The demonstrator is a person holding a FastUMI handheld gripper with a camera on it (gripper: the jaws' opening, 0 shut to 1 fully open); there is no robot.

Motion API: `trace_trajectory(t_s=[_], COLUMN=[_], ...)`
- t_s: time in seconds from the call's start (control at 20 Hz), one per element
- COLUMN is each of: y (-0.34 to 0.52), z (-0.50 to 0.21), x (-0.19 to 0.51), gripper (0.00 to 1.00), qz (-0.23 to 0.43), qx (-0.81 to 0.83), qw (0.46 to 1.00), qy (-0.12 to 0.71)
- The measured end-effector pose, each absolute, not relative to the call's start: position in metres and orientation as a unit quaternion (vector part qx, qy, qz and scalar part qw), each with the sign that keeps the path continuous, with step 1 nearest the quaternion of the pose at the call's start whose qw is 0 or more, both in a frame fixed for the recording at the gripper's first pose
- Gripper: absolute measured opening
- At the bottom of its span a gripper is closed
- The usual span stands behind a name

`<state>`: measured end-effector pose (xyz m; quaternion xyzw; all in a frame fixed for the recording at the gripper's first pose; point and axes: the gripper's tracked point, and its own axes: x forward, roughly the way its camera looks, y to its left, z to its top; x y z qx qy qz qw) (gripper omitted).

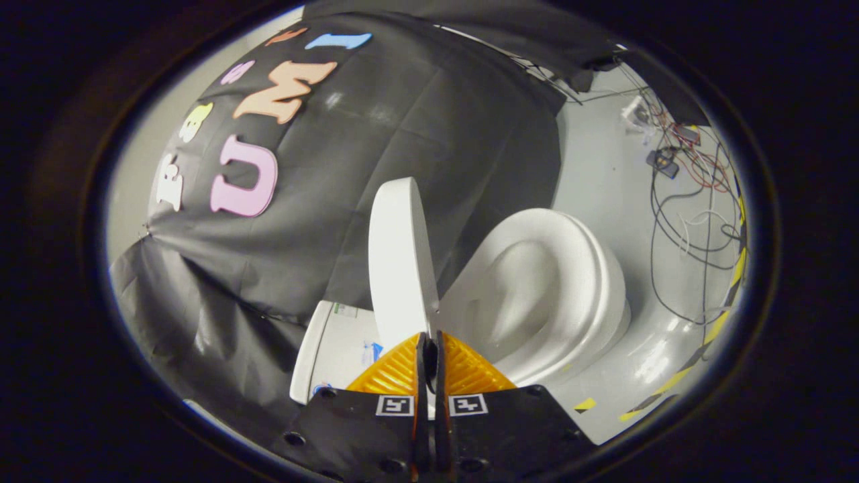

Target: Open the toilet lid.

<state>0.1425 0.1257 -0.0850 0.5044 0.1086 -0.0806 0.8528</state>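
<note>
One gripper (430,339), its two fingers pressed nearly together, pinching the lower edge of the one toilet lid (400,261) just ahead. The lid is white, smooth and raised, standing about upright at 12 o'clock from the fingertips. At 2 o'clock, one white toilet bowl (550,295) lies uncovered; beyond it, tangled cables (684,201) on the grey floor (604,168)

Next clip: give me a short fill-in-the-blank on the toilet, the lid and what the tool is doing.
1. The toilet lid stands ____, off the bowl.
2. The tool has its fingers ____ on the lid's edge.
3. The seat lies ____ on the bowl.
4. Loose ____ trail over the floor beyond the toilet.

Missing words: raised; closed; down; cables
</note>
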Motion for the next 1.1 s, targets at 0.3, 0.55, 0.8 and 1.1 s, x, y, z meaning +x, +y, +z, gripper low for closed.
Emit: trace_trajectory(t_s=[0.3, 0.55, 0.8, 1.1], y=[0.143, 0.154, 0.18, 0.204], z=[-0.062, -0.047, -0.019, 0.001], x=[0.148, 0.152, 0.161, 0.171], gripper=[0.05, 0.05, 0.05, 0.05], qz=[-0.08, -0.076, -0.055, -0.044], qx=[0.469, 0.432, 0.38, 0.317], qw=[0.87, 0.89, 0.918, 0.942], qy=[0.13, 0.126, 0.095, 0.107])
